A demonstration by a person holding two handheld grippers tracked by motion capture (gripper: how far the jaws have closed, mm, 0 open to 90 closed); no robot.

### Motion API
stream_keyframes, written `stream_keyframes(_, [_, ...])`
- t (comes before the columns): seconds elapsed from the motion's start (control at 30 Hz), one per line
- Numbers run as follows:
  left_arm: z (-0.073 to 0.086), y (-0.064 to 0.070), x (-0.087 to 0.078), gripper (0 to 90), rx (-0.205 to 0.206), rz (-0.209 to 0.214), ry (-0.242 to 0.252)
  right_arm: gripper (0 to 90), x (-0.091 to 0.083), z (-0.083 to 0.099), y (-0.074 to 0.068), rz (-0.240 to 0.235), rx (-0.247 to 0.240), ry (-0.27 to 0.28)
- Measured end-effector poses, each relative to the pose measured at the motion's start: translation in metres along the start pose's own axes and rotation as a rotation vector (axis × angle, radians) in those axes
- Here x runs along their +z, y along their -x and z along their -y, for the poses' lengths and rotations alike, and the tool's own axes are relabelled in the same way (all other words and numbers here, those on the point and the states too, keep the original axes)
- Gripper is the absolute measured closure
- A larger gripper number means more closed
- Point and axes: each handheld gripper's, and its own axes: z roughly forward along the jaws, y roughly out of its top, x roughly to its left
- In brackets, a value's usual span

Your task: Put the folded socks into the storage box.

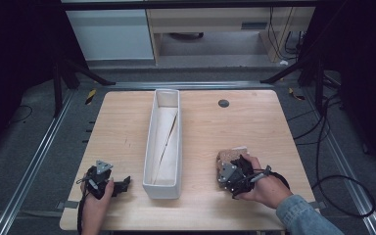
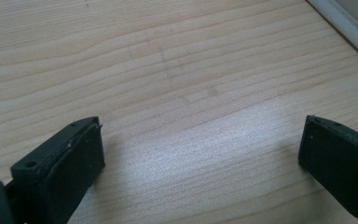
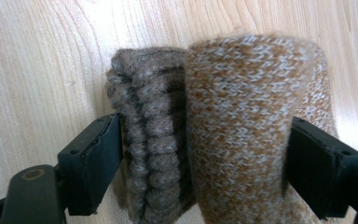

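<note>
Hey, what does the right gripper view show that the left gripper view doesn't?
The right gripper view shows a brown knitted bundle, folded or rolled, clamped between that gripper's black fingers, which press into it from both sides. The left gripper view shows the left gripper with its fingers spread wide over bare wood, plus the white edge of the long bin in one corner. Both share the light wooden table beneath the fingers.
</note>
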Motion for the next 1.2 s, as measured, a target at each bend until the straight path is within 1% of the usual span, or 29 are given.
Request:
stream_keyframes(0.17, [0.0, 0.0, 0.0, 0.0, 0.001, 0.0, -0.001, 13.8, 0.003, 0.002, -0.003, 0.018, -0.018, -0.003])
stream_keyframes(0.23, [0.0, 0.0, 0.0, 0.0, 0.001, 0.0, -0.001, 13.5, 0.004, 0.002, -0.004, 0.025, -0.031, -0.005])
stream_keyframes(0.3, [0.0, 0.0, 0.0, 0.0, 0.001, 0.0, 0.001, 13.8, 0.005, 0.002, -0.006, 0.039, -0.034, -0.016])
stream_keyframes(0.33, [0.0, 0.0, 0.0, 0.0, 0.001, -0.001, 0.0, 16.1, 0.005, 0.002, -0.006, 0.046, -0.047, -0.017])
stream_keyframes(0.4, [0.0, 0.0, 0.0, 0.0, 0.001, 0.0, 0.001, 23.6, 0.004, 0.003, -0.006, 0.057, -0.052, -0.013])
stream_keyframes(0.47, [0.0, 0.0, 0.0, 0.0, 0.001, 0.0, 0.0, 32.6, 0.001, 0.003, -0.003, 0.055, -0.036, -0.001])
stream_keyframes(0.5, [0.0, 0.0, 0.0, 0.0, 0.001, -0.001, 0.0, 35.8, -0.001, 0.003, 0.0, 0.053, -0.039, 0.001])
stream_keyframes(0.63, [0.0, 0.0, 0.0, 0.0, 0.001, -0.001, 0.0, 44.5, -0.006, 0.002, 0.004, 0.041, -0.021, 0.007])
stream_keyframes(0.67, [0.0, 0.0, 0.0, 0.0, 0.001, -0.001, 0.0, 45.8, -0.007, 0.002, 0.005, 0.038, -0.007, 0.012])
stream_keyframes(0.77, [0.0, 0.0, 0.0, 0.0, 0.001, 0.0, -0.001, 47.8, -0.012, 0.002, 0.012, 0.018, 0.027, 0.034])
stream_keyframes(0.8, [0.0, 0.0, 0.0, 0.0, 0.001, -0.001, 0.0, 48.2, -0.014, 0.002, 0.014, 0.007, 0.046, 0.038])
stream_keyframes(0.97, [0.0, 0.0, 0.0, 0.0, 0.001, 0.0, 0.001, 49.1, -0.026, 0.0, 0.026, -0.028, 0.088, 0.07])
stream_keyframes(1.07, [0.0, 0.0, 0.0, 0.0, 0.001, 0.0, 0.001, 49.3, -0.033, -0.002, 0.033, -0.036, 0.103, 0.089])
stream_keyframes(1.2, [0.0, 0.0, 0.0, 0.0, 0.001, 0.0, 0.001, 49.4, -0.041, -0.006, 0.039, -0.037, 0.116, 0.096])
